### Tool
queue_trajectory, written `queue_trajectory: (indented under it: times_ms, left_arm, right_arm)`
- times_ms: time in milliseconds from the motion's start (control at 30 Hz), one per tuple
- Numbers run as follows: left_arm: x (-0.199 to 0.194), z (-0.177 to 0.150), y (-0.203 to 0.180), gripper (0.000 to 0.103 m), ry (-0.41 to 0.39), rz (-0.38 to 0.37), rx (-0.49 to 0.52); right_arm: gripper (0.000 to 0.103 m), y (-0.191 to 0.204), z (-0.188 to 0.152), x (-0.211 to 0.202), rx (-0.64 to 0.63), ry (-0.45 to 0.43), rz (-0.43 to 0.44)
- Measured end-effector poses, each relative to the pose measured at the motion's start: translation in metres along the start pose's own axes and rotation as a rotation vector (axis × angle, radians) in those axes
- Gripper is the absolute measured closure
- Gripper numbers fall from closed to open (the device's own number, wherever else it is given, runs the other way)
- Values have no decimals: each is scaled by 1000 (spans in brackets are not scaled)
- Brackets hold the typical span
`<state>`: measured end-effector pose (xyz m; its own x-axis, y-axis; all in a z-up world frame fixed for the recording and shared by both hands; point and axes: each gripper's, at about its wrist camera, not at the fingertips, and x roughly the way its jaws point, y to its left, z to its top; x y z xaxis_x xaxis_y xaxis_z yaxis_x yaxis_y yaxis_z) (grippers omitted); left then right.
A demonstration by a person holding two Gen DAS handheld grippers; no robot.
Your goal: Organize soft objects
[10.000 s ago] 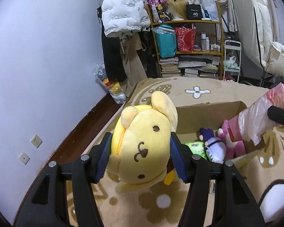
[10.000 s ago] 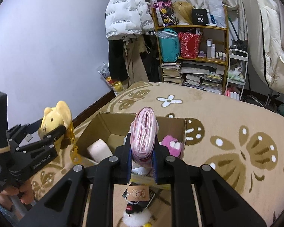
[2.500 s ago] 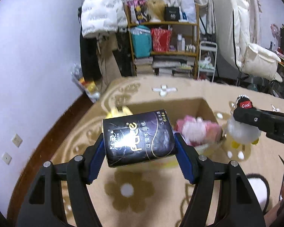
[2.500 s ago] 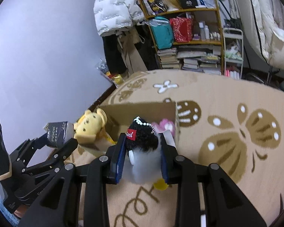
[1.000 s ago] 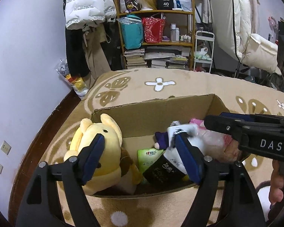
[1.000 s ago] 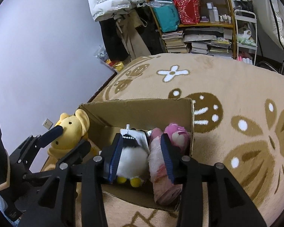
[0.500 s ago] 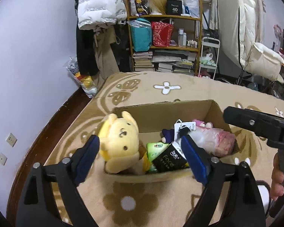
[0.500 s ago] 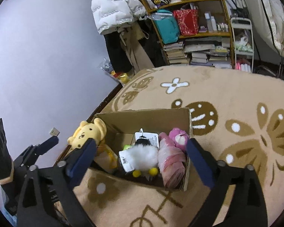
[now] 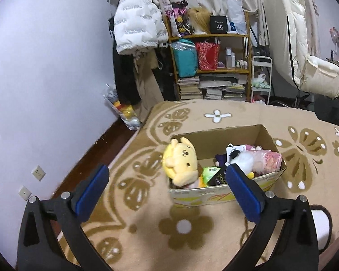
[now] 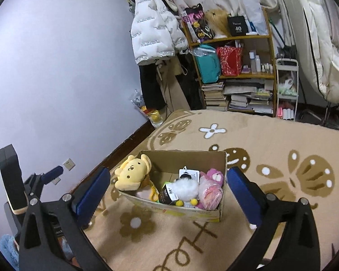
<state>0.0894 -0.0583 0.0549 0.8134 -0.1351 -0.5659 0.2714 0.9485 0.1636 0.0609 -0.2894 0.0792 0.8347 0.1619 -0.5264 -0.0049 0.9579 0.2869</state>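
Note:
A cardboard box [image 9: 265, 133] [image 10: 222, 214] stands on the carpet and holds soft things. A yellow plush dog [image 9: 180, 161] [image 10: 133, 175] lies at its left end, leaning over the rim. Beside it lie a dark tissue pack [image 9: 218, 179] [image 10: 166, 195], a white fluffy penguin toy [image 9: 243, 159] [image 10: 185, 188] and a pink wrapped bundle [image 9: 269, 160] [image 10: 209, 192]. My left gripper [image 9: 168, 187] is open and empty, above and in front of the box. My right gripper [image 10: 168, 186] is open and empty, also drawn back over the box.
A beige flower-pattern carpet [image 9: 187, 225] [image 10: 282, 140] covers the floor. A wooden shelf [image 9: 214, 67] [image 10: 237, 72] with bags and books stands at the back, with a white jacket [image 9: 135, 27] hung to its left. The wall [image 10: 56, 67] runs along the left.
Both grippers have pulled back and up from the box, so it looks smaller. The tissue pack and the penguin toy were let go earlier and stay in the box.

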Motion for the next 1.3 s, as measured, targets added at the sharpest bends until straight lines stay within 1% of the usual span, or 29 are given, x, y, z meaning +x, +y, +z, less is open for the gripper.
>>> queue_trajectory:
  times_ms: [100, 233, 333, 433, 567, 633, 733, 833, 1000, 1133, 1300]
  left_arm:
    - [-18, 0, 8, 1, -21, -2, -14]
    - [-41, 0, 13, 1, -51, 12, -6]
    - [-59, -6, 17, 1, -71, 16, -13]
    - [-69, -11, 18, 1, -77, 4, -17]
    - [-83, -19, 17, 1, -112, 29, -11]
    - [-86, -23, 16, 1, -129, 44, -10]
    - [-91, -31, 13, 1, -175, 83, -5]
    - [-92, -39, 12, 1, -201, 77, -24]
    - [-91, -48, 14, 1, -252, 80, -38]
    - [-84, -53, 16, 1, -250, 70, -52]
    - [-74, -58, 20, 1, -232, 58, -71]
  right_arm:
    - [0, 7, -1, -16, -8, -14, 4]
    - [0, 14, -5, -35, -15, -39, 0]
    - [0, 19, -11, -46, -24, -60, -7]
    - [0, 20, -19, -56, -29, -86, 5]
    - [0, 16, -29, -67, -20, -113, 15]
    - [0, 14, -33, -71, -21, -129, 17]
    - [0, 11, -39, -71, -25, -145, 15]
    - [0, 7, -49, -70, -30, -161, 9]
    - [0, 1, -61, -64, -34, -153, 13]
    - [0, -6, -68, -58, -25, -157, 12]
    - [0, -7, -77, -52, -65, -164, 1]
